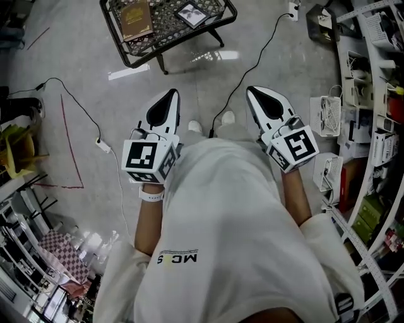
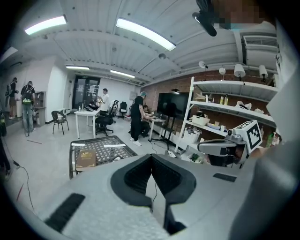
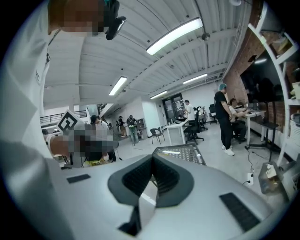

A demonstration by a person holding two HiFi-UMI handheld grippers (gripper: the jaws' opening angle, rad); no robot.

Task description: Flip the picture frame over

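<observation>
Both jaws were closed and empty: left gripper (image 1: 170,94) and right gripper (image 1: 254,91) hung well short of the surface (image 1: 165,28). Picture frame (image 1: 191,14) lay flat near its right edge. Probably light, stiff, glass-fragile; pinch one side rail.

— Any lettering you can read?
— Only on the person's white shirt (image 1: 180,257): dark letters, seemingly "MC", the rest unclear.
— And the brown book (image 1: 135,19)?
— Gold print on its cover, too small to read.
</observation>
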